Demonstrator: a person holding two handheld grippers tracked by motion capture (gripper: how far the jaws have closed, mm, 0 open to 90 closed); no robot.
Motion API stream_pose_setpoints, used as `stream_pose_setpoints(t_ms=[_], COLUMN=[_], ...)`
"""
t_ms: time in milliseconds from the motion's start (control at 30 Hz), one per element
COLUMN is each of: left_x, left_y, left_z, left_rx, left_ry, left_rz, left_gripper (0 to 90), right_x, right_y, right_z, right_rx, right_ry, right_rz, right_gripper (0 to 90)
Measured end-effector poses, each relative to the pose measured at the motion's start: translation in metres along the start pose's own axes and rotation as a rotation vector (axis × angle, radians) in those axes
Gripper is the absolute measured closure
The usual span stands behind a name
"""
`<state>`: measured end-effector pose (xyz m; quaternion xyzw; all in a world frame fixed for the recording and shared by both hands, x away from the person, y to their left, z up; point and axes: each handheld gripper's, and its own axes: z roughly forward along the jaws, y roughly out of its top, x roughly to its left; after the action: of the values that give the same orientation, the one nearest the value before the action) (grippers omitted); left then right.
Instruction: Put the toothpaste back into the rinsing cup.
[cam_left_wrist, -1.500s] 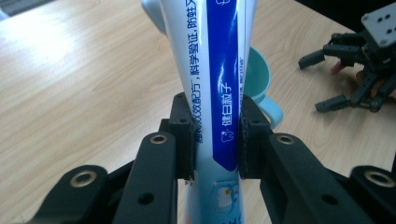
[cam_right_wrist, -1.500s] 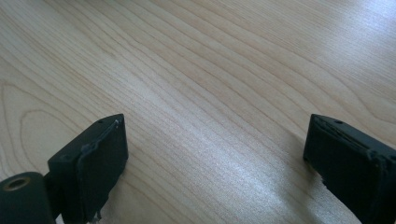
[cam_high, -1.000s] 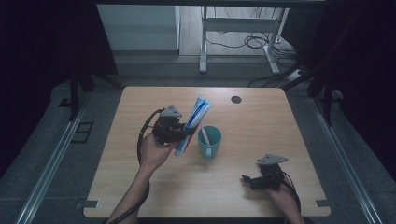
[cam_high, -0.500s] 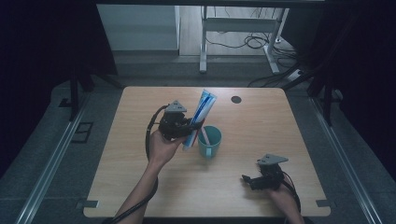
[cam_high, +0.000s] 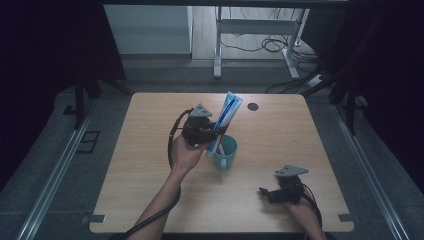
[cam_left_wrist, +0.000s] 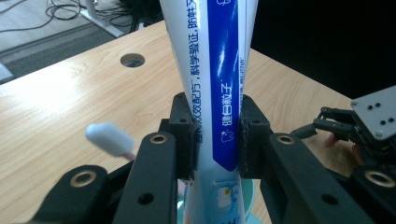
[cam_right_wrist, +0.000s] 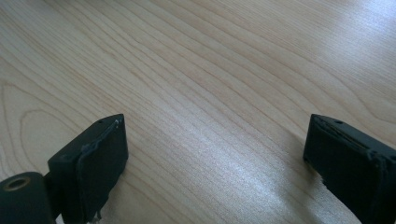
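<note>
My left gripper (cam_high: 216, 133) is shut on a blue and white toothpaste tube (cam_high: 227, 116) and holds it upright, its lower end over the teal cup (cam_high: 225, 152). In the left gripper view both pads press the tube (cam_left_wrist: 218, 88) from either side, and the cup's rim (cam_left_wrist: 250, 191) shows below. A white toothbrush head (cam_left_wrist: 109, 138) sticks up from the cup at the left. My right gripper (cam_high: 263, 192) rests low over the wooden table (cam_high: 150, 150) near the front right, jaws wide apart with only bare wood (cam_right_wrist: 215, 116) between them.
A round cable hole (cam_high: 252, 106) sits in the tabletop near the far edge. Beyond the table stand a desk frame and cables (cam_high: 260, 45) on the floor. Dark curtains close off both sides.
My left hand has carried the toothpaste tube rightward, from beside the cup to over it. The right gripper has stayed where it was.
</note>
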<state>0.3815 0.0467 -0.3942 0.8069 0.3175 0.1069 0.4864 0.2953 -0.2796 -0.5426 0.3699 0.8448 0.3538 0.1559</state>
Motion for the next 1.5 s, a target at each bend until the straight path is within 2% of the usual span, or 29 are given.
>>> stream_pose_setpoints(t_ms=[300, 433, 533, 700, 1200, 1500], left_x=[-0.002, -0.002, -0.002, -0.005, -0.005, -0.006], left_y=[0.003, 0.005, 0.007, 0.008, -0.007, -0.015], left_z=[0.015, 0.017, 0.017, 0.020, 0.037, 0.045], left_rx=[-0.036, -0.051, -0.062, -0.067, -0.108, -0.111], left_ry=[0.024, 0.033, 0.018, 0.033, 0.046, 0.053], left_rz=[0.003, 0.001, -0.008, 0.002, -0.021, -0.022], left_gripper=[72.3, 72.3, 72.3, 72.3, 72.2, 72.0], right_x=[0.000, 0.000, 0.000, 0.000, 0.000, 0.000], right_y=[0.000, 0.000, 0.000, 0.000, 0.000, 0.000], right_z=[0.000, 0.000, 0.000, 0.000, 0.000, 0.000], right_rx=[0.000, 0.000, 0.000, -0.001, 0.000, 0.000], right_ry=[0.000, 0.000, 0.000, -0.001, 0.001, 0.001], right_rz=[0.001, 0.001, 0.000, -0.001, 0.002, 0.001], right_gripper=[6.4, 6.4, 6.4, 6.4, 6.4, 6.4])
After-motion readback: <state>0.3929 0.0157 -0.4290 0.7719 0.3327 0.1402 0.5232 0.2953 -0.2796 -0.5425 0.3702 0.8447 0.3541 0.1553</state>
